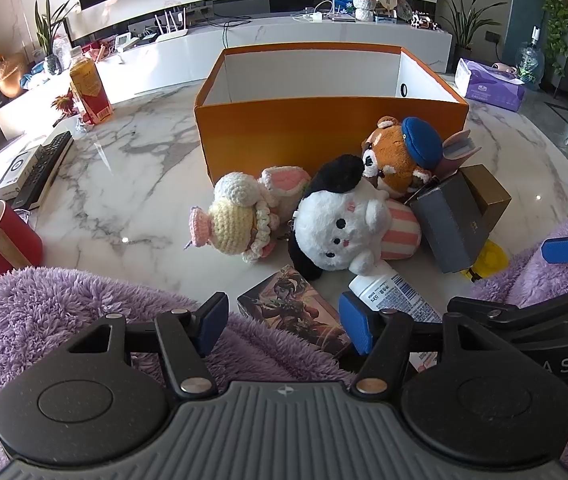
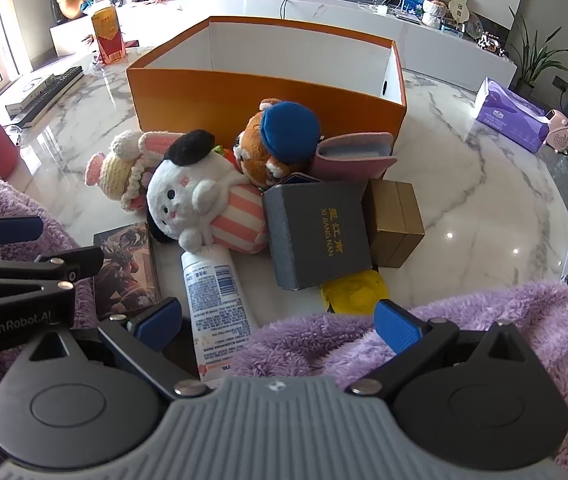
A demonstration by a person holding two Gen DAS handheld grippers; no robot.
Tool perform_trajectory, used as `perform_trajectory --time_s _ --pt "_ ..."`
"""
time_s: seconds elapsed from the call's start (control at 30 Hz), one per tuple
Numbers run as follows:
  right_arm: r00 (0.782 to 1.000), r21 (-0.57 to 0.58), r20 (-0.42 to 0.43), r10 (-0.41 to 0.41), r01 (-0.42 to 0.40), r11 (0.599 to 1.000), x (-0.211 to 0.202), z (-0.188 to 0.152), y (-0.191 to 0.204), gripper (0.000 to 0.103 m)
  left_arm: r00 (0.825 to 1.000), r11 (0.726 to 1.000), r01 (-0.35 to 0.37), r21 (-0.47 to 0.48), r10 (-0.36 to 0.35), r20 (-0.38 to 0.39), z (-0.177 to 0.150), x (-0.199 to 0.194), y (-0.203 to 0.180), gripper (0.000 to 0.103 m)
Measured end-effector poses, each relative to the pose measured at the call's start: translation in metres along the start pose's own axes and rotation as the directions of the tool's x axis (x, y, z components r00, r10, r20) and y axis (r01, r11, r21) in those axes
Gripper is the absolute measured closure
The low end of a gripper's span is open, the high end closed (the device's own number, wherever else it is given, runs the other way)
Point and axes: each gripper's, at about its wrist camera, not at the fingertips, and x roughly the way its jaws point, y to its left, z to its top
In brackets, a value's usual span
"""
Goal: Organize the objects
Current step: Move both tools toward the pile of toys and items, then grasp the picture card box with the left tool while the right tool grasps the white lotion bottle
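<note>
open left gripper (image 1: 284,326) over card box (image 1: 292,312)

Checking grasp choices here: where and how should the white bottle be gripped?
Grip the white bottle across its body, coming from the near side. It lies flat, lengthwise toward the grippers, and its far end is under the white plush. The near half is bare, with the right gripper open over it.

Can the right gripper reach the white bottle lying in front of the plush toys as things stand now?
Probably yes. The right gripper is open, and the white bottle lies on the table just ahead of its left finger, uncovered; only the white plush touches its far end.
</note>
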Motion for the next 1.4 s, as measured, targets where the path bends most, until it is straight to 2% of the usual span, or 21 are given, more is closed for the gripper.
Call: perform_trajectory --time_s 0.47,0.6,0.63,0.7,0.73,0.77,0.83,0.9,0.97,1.03,1.1,1.17,1.27,1.4 --pt "1.0 -0.003 -0.007 0.0 0.0 1.0 0.002 0.0 0.002 0.001 1.0 1.0 0.002 -0.001 -0.002 -0.008 0.0 0.003 0.001 0.033" --pt "1.0 -0.005 -0.01 0.011 -0.011 1.0 0.004 -0.001 0.002 0.001 0.999 1.0 0.022 0.0 -0.022 -0.028 0.0 0.005 0.002 0.036" --pt "1.0 -0.004 -0.013 0.018 -0.018 1.0 0.006 -0.002 0.001 0.003 0.999 0.999 0.033 -0.003 -0.033 -0.036 0.0 0.005 0.003 0.036" --pt "0.999 -0.007 -0.026 0.048 -0.048 0.999 0.009 -0.003 0.001 0.015 0.997 0.998 0.055 -0.008 -0.055 -0.053 0.0 0.007 0.005 0.042" --pt "0.997 -0.006 -0.035 0.064 -0.064 0.998 0.011 -0.003 0.001 0.024 0.996 0.998 0.061 -0.006 -0.061 -0.061 -0.001 0.007 0.006 0.048" --pt "0.995 -0.002 -0.048 0.09 -0.09 0.996 0.014 -0.003 0.002 0.028 0.996 0.998 0.064 -0.002 -0.064 -0.07 -0.001 0.008 0.007 0.053" --pt "0.989 0.005 -0.058 0.138 -0.138 0.99 0.018 -0.003 0.003 0.03 0.994 0.998 0.069 -0.01 -0.07 -0.089 0.0 0.011 0.011 0.058" --pt "0.983 -0.003 -0.06 0.176 -0.176 0.984 0.021 -0.003 0.007 0.032 0.989 0.995 0.091 -0.037 -0.094 -0.112 0.003 0.016 0.016 0.058" --pt "0.978 -0.021 -0.069 0.198 -0.2 0.98 0.027 -0.001 0.011 0.041 0.985 0.993 0.102 -0.066 -0.11 -0.129 0.005 0.021 0.019 0.058" --pt "0.975 -0.036 -0.079 0.207 -0.21 0.977 0.033 0.001 0.015 0.043 0.982 0.992 0.103 -0.071 -0.113 -0.155 0.008 0.027 0.019 0.055" --pt "0.975 -0.055 -0.087 0.204 -0.209 0.976 0.04 0.004 0.018 0.043 0.978 0.992 0.1 -0.082 -0.113 -0.176 0.012 0.034 0.017 0.048" --pt "0.977 -0.069 -0.098 0.191 -0.198 0.978 0.049 0.006 0.02 0.042 0.973 0.991 0.101 -0.09 -0.117 -0.198 0.015 0.041 0.015 0.038" --pt "0.978 -0.086 -0.12 0.173 -0.184 0.979 0.061 0.007 0.02 0.042 0.968 0.992 0.081 -0.095 -0.101 -0.231 0.019 0.052 0.01 0.029" --pt "0.97 -0.072 -0.152 0.189 -0.202 0.977 0.074 0.007 0.016 0.042 0.958 0.994 0.054 -0.096 -0.079 -0.274 0.026 0.068 0.008 0.025"
